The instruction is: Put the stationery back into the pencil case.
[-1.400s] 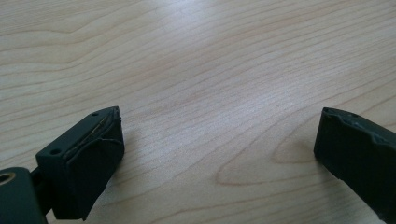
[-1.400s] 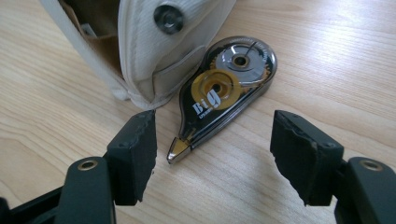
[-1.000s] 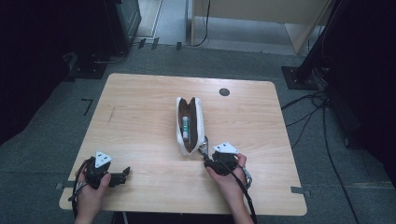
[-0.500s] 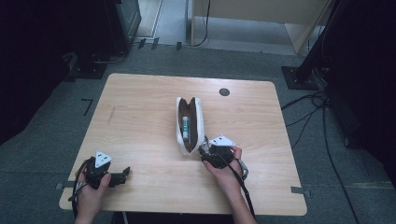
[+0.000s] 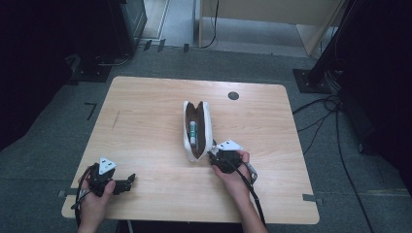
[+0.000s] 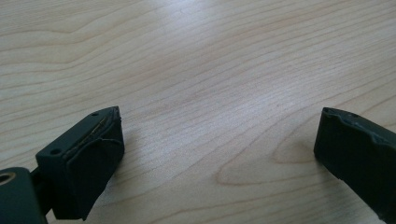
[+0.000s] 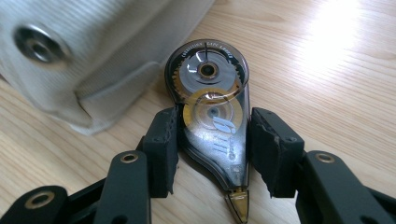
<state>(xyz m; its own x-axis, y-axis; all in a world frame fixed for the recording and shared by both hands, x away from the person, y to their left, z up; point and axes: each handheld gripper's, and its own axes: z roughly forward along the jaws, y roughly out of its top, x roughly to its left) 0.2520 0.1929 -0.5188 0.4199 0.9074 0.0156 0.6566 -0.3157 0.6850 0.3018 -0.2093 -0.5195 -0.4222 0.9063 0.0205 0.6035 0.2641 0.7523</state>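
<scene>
Pouch (image 5: 197,130) open (green-white tube (image 5: 193,132) inside); right gripper (image 7: 212,140) clamps correction tape (image 7: 212,121); left gripper (image 6: 219,140) agape.

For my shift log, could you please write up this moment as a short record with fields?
held item: clear correction tape dispenser, between the right gripper fingers, which are closed on its sides
pouch: open white pencil case at mid-table, a green-and-white tube inside
held item position: beside the pouch's near end, not yet inside
left gripper: open, holding nothing, over bare wooden table at the near left corner
</scene>
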